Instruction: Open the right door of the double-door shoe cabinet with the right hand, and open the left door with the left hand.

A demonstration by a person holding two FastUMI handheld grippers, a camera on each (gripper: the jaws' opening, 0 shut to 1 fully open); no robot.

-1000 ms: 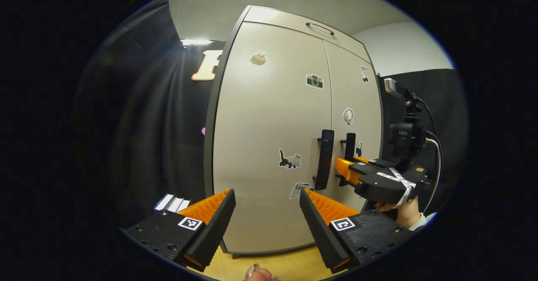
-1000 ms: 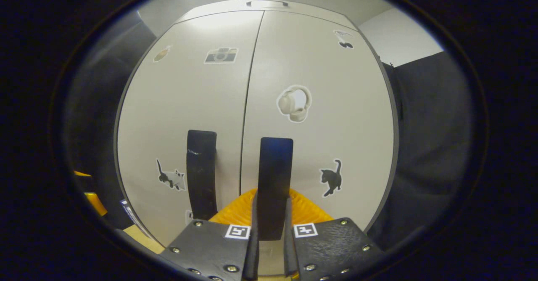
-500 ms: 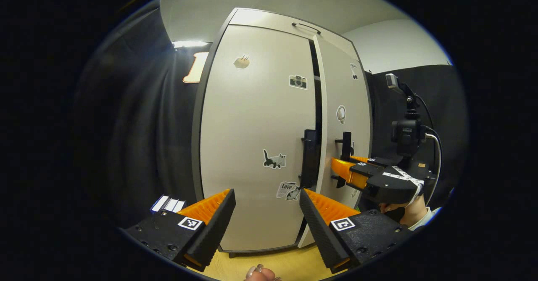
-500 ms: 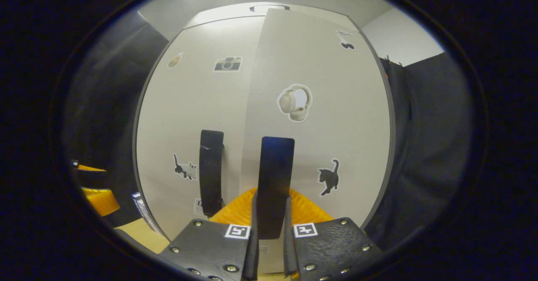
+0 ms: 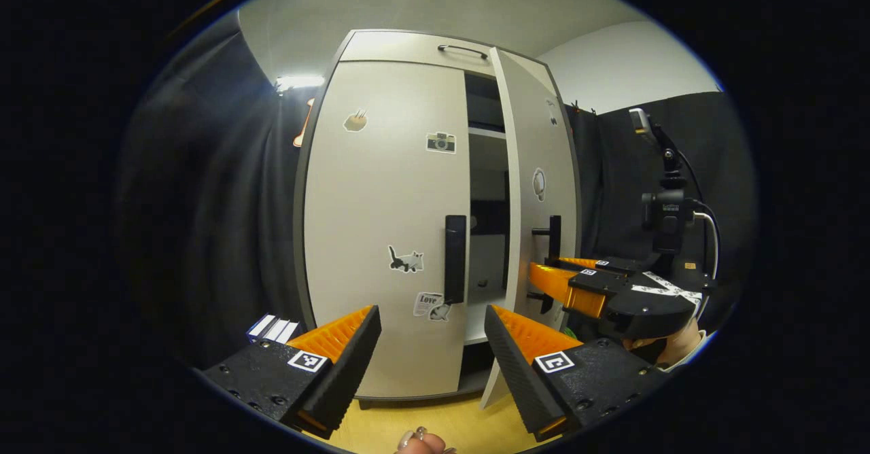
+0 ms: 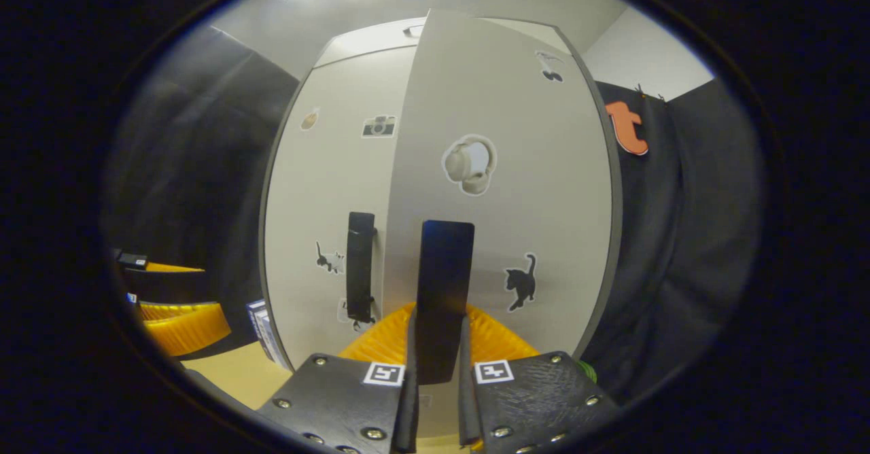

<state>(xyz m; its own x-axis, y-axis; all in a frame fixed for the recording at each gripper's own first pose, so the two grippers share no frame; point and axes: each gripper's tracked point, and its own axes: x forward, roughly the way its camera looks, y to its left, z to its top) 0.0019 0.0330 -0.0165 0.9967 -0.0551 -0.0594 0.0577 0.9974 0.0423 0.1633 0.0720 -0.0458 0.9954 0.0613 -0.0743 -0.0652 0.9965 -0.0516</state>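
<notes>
One shoe cabinet (image 5: 387,236), two doors, two black handles, two grippers, several stickers, one hand (image 5: 669,348)

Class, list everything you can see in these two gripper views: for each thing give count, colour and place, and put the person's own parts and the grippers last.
Shoe cabinet: one, beige with dark edging, standing on the wooden floor.
Left door: one, beige, closed.
Right door: one, beige, swung partly open, shelves visible in the gap.
Left door handle: one, black, upright near the door's inner edge.
Right door handle: one, black, upright between the right gripper's fingers.
Top handle: one, dark, on the cabinet's top panel.
Stickers: several on both doors, including a camera, headphones and a black cat.
Left gripper: one, open, facing the left door.
Right gripper: one, closed on the right door handle.
Hand: one, holding the right gripper.
</notes>
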